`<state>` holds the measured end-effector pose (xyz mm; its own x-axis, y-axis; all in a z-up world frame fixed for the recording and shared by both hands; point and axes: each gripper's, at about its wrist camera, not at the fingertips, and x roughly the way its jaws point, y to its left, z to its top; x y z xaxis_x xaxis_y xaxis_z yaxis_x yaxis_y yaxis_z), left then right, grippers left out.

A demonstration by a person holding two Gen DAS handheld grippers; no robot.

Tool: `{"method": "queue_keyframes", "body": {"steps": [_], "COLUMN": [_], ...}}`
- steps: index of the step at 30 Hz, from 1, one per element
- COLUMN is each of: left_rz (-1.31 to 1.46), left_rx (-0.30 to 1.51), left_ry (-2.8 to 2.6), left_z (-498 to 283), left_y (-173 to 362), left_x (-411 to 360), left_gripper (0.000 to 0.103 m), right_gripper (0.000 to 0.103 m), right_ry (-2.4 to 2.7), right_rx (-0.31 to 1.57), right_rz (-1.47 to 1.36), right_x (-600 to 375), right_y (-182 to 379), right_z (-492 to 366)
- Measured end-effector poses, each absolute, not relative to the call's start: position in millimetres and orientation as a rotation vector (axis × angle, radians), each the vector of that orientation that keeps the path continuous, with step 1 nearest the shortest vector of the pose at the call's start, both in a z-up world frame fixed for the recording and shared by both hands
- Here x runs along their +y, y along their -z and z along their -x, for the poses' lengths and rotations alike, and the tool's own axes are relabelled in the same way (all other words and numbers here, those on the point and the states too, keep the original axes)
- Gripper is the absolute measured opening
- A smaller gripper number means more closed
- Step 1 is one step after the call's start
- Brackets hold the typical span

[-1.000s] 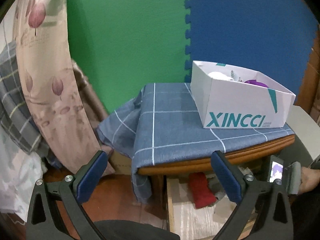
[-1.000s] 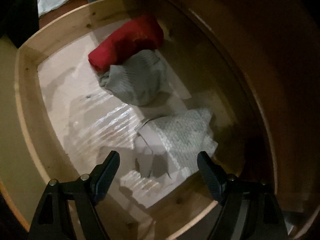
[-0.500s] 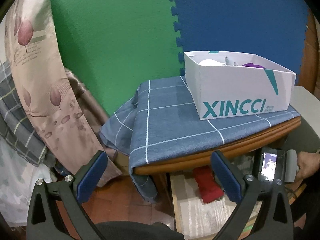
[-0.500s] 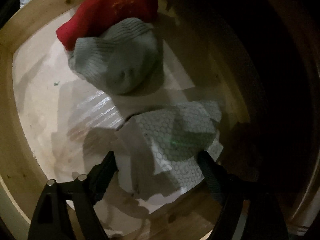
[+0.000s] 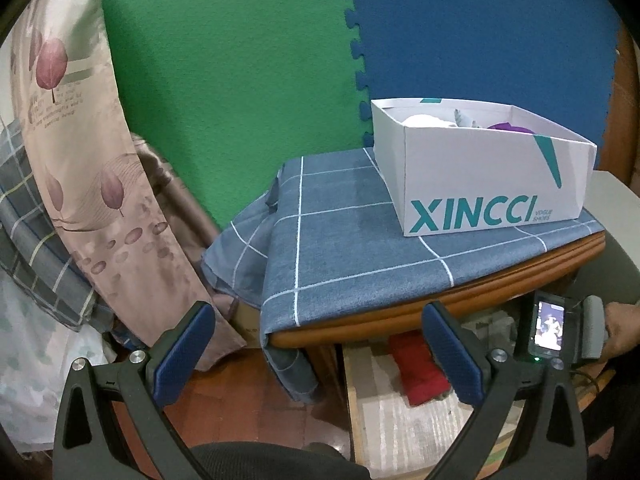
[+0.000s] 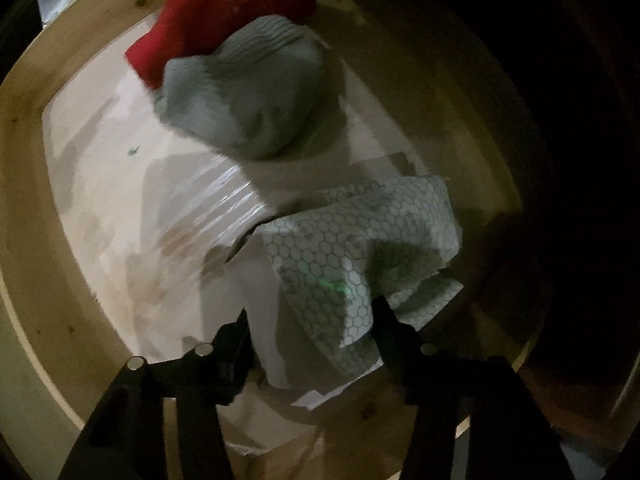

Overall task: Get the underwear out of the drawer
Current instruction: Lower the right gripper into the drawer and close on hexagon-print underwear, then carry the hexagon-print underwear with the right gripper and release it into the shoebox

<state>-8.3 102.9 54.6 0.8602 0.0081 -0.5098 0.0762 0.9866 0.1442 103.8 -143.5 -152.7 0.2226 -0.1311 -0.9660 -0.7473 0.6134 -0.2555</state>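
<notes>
The right hand-held gripper pointed steeply down into the open drawer, its jaws closing with the honeycomb-print underwear bunched between them. The dark fingertips already sat against the folded cloth on either side, though whether the pads had begun to press on it could not be told from the blurred right wrist view. That garment lay directly ahead of and under this gripper, at the near end of the drawer close to its front wall, with its longer side running roughly across the jaw gap and one corner spilling out past the right finger. Beyond it, further into the drawer, a grey knitted bundle rested on the pale liner and touched a red folded garment at the far end; both stood clear of the jaws. The right hand was plainly the nearer one. The left hand-held gripper hung wide open and empty outside the drawer, facing the table with its blue checked cloth and the white XINCCI box, well apart from the underwear. Judged from this, the lift would depend on the jaws gathering enough of the fold's middle rather than pinching only a loose edge.
</notes>
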Motion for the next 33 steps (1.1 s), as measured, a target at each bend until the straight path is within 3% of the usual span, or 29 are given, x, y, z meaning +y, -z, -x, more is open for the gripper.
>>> {"method": "queue_keyframes", "body": {"steps": [6, 19, 33], "left_rz": [-0.168, -0.177, -0.177], "left_rx": [0.526, 0.547, 0.548], "left_ry": [0.026, 0.000, -0.003], "left_z": [9.5, 5.4, 5.8], "left_y": [-53.9, -52.9, -53.7], "left_x": [102.4, 102.8, 104.4], "left_gripper": [0.102, 0.102, 0.102], "right_gripper": [0.036, 0.034, 0.034], "right_ry": [-0.523, -0.582, -0.658], "right_rx": [1.333, 1.284, 1.190], "right_rz": [0.794, 0.765, 0.417], "right_x": [-144.1, -150.2, -171.1], "right_y": [138.9, 103.7, 25.0], "right_z": [-103.6, -65.6, -39.2]}}
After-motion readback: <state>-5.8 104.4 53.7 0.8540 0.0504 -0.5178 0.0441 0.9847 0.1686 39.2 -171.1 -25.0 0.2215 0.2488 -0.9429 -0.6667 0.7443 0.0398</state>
